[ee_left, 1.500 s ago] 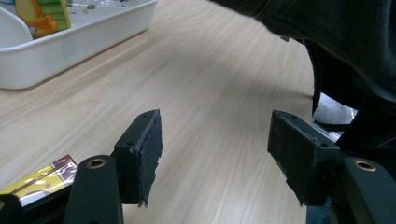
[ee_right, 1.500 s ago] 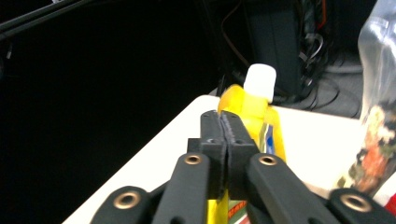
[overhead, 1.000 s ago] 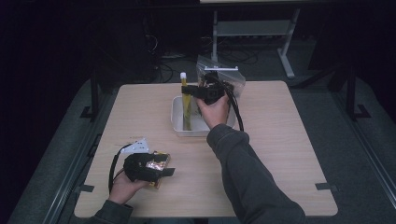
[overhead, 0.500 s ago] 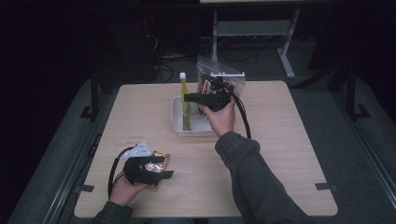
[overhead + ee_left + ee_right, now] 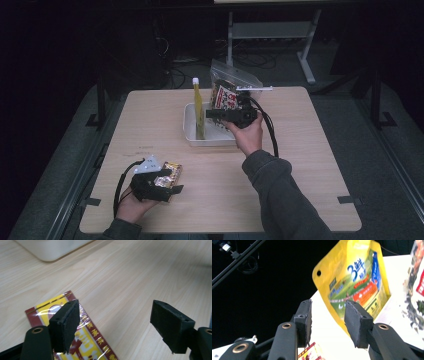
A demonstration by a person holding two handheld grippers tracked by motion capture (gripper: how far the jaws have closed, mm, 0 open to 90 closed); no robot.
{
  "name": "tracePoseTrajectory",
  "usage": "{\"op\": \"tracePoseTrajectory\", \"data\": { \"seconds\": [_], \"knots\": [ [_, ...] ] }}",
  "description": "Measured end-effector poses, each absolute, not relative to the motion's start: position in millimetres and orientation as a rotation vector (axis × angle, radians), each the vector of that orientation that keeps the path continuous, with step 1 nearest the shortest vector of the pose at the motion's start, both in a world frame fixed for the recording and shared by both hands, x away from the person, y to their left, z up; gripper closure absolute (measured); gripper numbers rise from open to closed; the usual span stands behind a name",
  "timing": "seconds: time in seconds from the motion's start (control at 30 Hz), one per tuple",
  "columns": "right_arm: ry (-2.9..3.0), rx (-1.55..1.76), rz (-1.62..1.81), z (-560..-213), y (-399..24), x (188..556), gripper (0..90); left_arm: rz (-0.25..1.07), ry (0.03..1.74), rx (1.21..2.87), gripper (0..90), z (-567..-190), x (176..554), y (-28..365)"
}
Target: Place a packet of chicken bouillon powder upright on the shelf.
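Note:
A yellow printed pouch (image 5: pixel 198 111) stands upright on edge in the white tray (image 5: pixel 191 136). In the right gripper view the pouch (image 5: pixel 354 282) shows just beyond the jaws. My right gripper (image 5: pixel 214 114) hovers over the tray, right of the pouch, open (image 5: pixel 328 315) with nothing between its jaws. A red and yellow wrapped packet (image 5: pixel 173 172) lies flat on the table near the front left. My left gripper (image 5: pixel 169 189) sits low over it, open (image 5: pixel 116 315), one jaw above the packet (image 5: pixel 85 342).
A clear zip bag of snacks (image 5: pixel 229 89) leans at the tray's far right corner, close to my right hand; its edge (image 5: pixel 417 287) shows in the right gripper view. The tray's corner (image 5: pixel 50 250) lies ahead of the left gripper. Wooden tabletop (image 5: pixel 310 165) is bare on the right.
My right gripper has drawn back from the yellow pouch, toward the right and lower over the tray; the pouch stays standing. The left gripper has barely moved.

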State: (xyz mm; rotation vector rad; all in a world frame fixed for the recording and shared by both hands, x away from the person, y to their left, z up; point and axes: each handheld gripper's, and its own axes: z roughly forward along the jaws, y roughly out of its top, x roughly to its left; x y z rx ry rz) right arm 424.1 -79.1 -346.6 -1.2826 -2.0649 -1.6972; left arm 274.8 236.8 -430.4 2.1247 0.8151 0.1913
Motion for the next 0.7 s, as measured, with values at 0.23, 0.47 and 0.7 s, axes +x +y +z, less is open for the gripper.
{"op": "tracePoseTrajectory", "data": {
  "seconds": [0.23, 0.47, 0.7],
  "knots": [
    [-2.081, -1.276, -1.657, -356.2, -87.9, 413.7, 52.5, 0.254, 0.873, 2.145, 20.1, -434.3, 273.2, 242.4],
    [-2.093, -1.264, -1.617, -368.9, -91.6, 403.1, 49.6, 0.303, 0.921, 2.147, 17.6, -436.1, 271.8, 247.2],
    [-2.106, -1.242, -1.562, -380.6, -89.5, 392.2, 47.6, 0.346, 0.970, 2.170, 16.7, -440.0, 272.6, 249.9]
  ]
}}
